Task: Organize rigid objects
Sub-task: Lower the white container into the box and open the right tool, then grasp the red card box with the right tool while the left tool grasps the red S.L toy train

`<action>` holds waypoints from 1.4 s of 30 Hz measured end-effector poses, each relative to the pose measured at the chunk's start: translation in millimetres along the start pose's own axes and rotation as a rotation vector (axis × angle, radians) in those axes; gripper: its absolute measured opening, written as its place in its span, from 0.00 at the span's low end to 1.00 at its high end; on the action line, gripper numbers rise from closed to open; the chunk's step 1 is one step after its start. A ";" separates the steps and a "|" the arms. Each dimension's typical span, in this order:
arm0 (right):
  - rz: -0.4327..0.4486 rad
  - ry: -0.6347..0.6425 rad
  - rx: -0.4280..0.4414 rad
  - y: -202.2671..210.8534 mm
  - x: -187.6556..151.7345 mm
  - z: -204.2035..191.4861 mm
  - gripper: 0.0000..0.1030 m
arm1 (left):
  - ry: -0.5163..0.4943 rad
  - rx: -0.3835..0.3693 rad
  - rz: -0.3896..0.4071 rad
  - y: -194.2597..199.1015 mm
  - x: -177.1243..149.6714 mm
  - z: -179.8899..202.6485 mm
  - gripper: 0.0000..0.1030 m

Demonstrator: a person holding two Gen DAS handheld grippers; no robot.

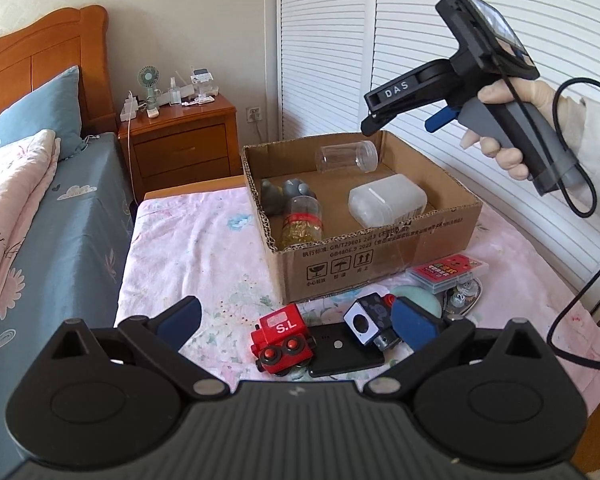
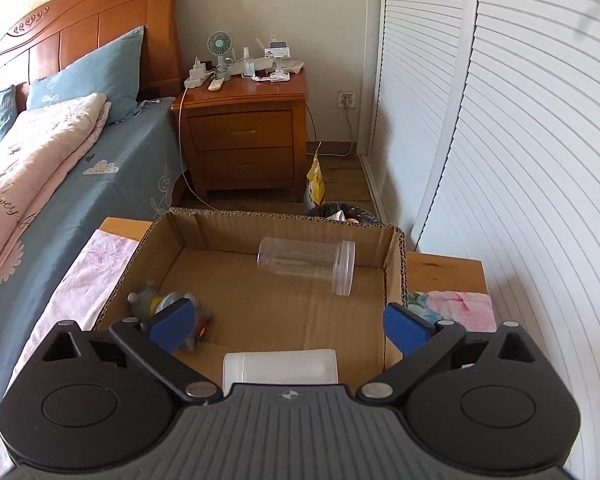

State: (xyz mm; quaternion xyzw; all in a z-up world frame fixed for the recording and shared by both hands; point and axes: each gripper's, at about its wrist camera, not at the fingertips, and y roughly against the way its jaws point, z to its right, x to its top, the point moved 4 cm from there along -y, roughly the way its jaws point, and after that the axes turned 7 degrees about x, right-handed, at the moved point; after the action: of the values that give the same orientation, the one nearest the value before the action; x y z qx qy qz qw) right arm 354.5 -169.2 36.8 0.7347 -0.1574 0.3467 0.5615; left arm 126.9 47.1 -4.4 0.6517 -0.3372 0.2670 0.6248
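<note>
Nearest in the left wrist view, the left hand-held gripper point(image 1: 298, 320) is seen with its jaws spread wide and nothing pressed between the blue pads; it hangs over the near part of the bench point(image 1: 204, 248), which is draped in a pale floral cloth. Between and just beyond its fingers a red toy train point(image 1: 282, 338) marked "S.L" is found, lying partly on a flat black device point(image 1: 346, 354). A small black block with a white face point(image 1: 366, 320) is set against the right pad; whether it is touched cannot be told. Toward the right edge a pale green round object point(image 1: 418, 296), a red-labelled clear case point(image 1: 448, 274) and a small silvery item point(image 1: 462, 300) are clustered just beside the carton.

Farther back, an open cardboard box point(image 1: 380, 248) is placed on the bench. Inside, at its near left corner, a jar with gold contents point(image 1: 302, 224) is laid, with grey figures point(image 1: 286, 194) beside it; a frosted white container point(image 2: 280, 366) lies by the near wall, and a clear empty jar point(image 2: 308, 260) lies on its side toward the far wall.

The right hand-held gripper point(image 2: 290, 326) is held by a gloved hand point(image 1: 508, 128) above the box, jaws released wide, with nothing grasped.

Beyond the bench, a wooden nightstand point(image 2: 244, 140) carrying a small fan point(image 2: 220, 48), a bed point(image 2: 80, 168) and white louvred doors point(image 2: 520, 160) are seen.
</note>
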 end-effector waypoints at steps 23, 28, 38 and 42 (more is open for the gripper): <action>-0.063 -0.092 -0.072 42.4 -132.6 0.6 1.00 | -0.004 0.017 -0.073 -12.2 -21.6 2.4 0.98; -0.118 -0.109 -0.085 17.0 -145.8 -1.6 1.00 | 0.008 0.018 -0.102 -19.2 -27.7 -0.1 0.98; -0.168 -0.160 -0.101 -20.4 -154.9 4.9 1.00 | 0.034 0.028 -0.130 -30.9 -31.7 -6.9 0.98; -0.177 -0.130 -0.156 -20.7 -162.9 11.1 1.00 | 0.041 0.023 -0.137 -37.1 -32.3 -7.6 0.98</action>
State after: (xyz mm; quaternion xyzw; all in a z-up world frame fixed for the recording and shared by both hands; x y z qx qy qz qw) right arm 255.3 -198.7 -91.2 0.7207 -0.1545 0.2340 0.6341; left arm 135.8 57.9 -52.2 0.6748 -0.2758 0.2407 0.6408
